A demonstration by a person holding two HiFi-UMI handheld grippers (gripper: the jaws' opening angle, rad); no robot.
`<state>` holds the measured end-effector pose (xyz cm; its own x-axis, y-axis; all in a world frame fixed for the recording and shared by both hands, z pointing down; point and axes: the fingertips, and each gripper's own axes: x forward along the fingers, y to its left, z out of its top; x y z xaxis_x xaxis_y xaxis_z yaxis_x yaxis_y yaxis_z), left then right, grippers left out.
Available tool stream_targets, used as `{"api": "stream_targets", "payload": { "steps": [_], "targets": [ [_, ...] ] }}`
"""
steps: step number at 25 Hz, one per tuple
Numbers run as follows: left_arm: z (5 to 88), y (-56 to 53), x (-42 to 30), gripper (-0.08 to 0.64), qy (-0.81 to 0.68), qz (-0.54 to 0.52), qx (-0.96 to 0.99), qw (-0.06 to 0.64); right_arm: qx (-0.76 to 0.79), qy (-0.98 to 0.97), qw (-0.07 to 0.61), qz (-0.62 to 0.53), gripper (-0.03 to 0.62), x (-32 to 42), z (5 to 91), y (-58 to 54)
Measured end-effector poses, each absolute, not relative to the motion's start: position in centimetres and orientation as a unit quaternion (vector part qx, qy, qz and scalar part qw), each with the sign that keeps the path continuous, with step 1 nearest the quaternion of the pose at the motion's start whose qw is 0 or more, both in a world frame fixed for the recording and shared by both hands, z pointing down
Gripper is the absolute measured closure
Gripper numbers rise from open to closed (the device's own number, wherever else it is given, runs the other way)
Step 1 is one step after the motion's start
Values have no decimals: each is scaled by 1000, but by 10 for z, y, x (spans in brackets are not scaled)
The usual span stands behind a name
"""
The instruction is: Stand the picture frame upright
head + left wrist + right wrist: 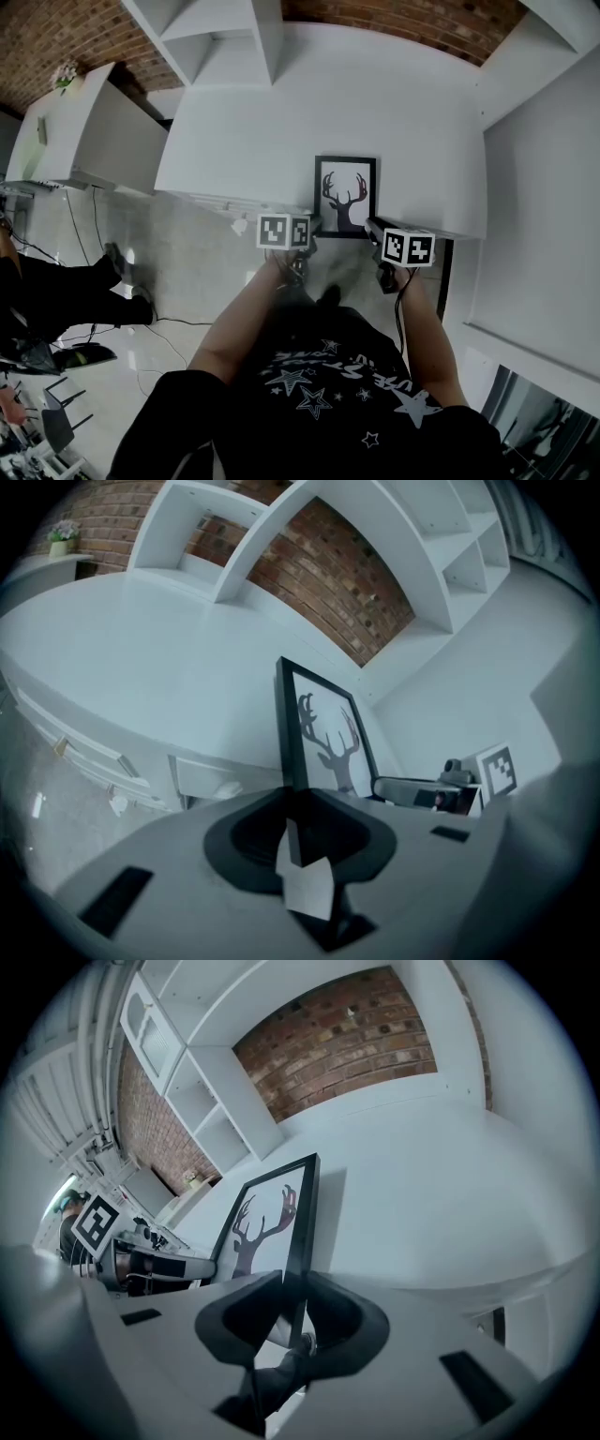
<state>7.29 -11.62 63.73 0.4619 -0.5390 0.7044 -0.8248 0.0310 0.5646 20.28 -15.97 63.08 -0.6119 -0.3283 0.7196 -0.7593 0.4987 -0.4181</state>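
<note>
A black picture frame [346, 195] with a deer-head print sits at the front edge of the white table [394, 103]. My left gripper [314, 226] is shut on its left side near the bottom corner; in the left gripper view the frame [323, 733] rises from between the jaws of that gripper [294, 806]. My right gripper [372, 226] is shut on the right side, and the right gripper view shows the frame [267, 1218] running up from its jaws [298, 1290]. Each gripper view also shows the other gripper across the frame. Whether the frame's back touches the table is hidden.
White shelving [220, 33] and a brick wall [403, 19] stand behind the table. A white counter [80, 131] with a small plant [64, 75] is at the left. Drawers [202, 778] run under the table's front edge. Cables [169, 342] lie on the floor.
</note>
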Motion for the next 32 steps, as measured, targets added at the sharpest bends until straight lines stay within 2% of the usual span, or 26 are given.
{"api": "stream_targets", "payload": {
  "steps": [8, 15, 32],
  "targets": [
    [610, -111, 59, 471, -531, 117, 690, 477, 316, -851, 256, 334, 502, 185, 600, -161],
    [563, -108, 40, 471, -574, 89, 703, 410, 297, -888, 216, 278, 502, 164, 552, -162],
    [511, -89, -8, 471, -639, 42, 684, 349, 249, -930, 163, 218, 502, 111, 499, -154]
  ]
}}
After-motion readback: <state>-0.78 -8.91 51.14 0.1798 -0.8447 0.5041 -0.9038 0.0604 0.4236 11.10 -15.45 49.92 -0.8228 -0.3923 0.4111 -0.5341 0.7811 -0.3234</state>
